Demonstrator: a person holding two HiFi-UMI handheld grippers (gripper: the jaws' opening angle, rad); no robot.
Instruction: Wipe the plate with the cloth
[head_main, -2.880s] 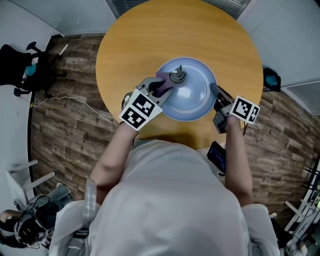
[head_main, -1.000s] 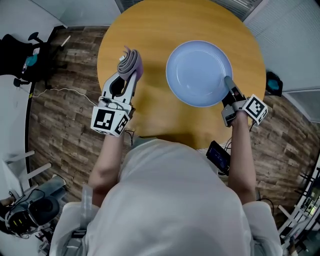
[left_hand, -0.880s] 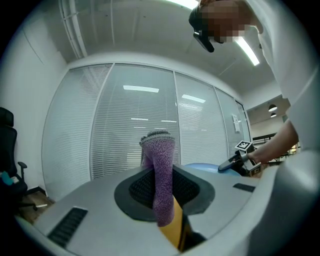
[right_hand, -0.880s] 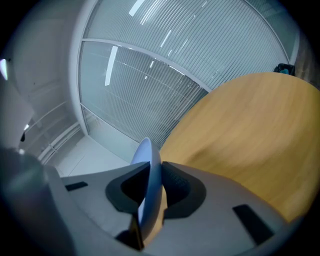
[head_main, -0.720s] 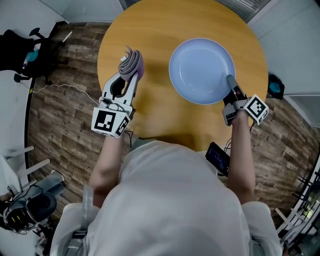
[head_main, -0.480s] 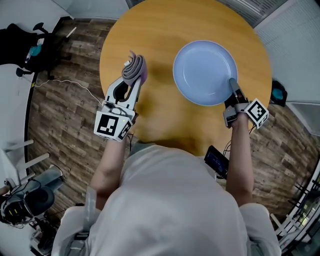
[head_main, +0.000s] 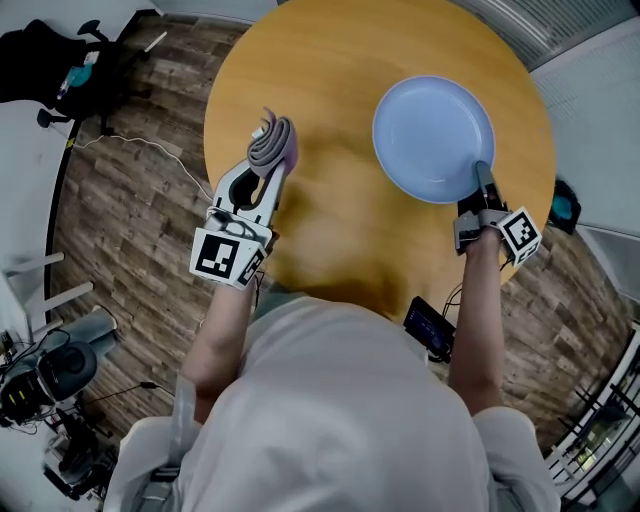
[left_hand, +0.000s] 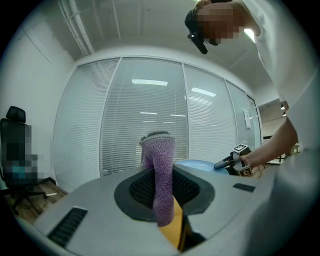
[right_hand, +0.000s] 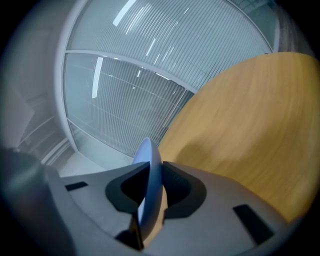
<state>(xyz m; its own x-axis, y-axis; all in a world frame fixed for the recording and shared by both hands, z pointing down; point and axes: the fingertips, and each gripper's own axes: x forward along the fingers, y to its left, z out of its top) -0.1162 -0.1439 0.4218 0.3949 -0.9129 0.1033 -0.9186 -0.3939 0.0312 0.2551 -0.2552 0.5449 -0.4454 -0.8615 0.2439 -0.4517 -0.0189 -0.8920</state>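
While your left gripper (head_main: 262, 178) keeps its jaws closed on the purple-grey cloth (head_main: 273, 140), the cloth sticks up out of them above the left part of the round wooden table (head_main: 330, 240). Further right, well apart from the cloth, the pale blue plate (head_main: 430, 125) is over the table's right side. Your right gripper (head_main: 484, 188) clamps its near rim, with the pads pressing on both faces of that edge.

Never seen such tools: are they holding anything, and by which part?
The left gripper pinches the purple cloth near one end; the right gripper clamps the blue plate by its near rim.
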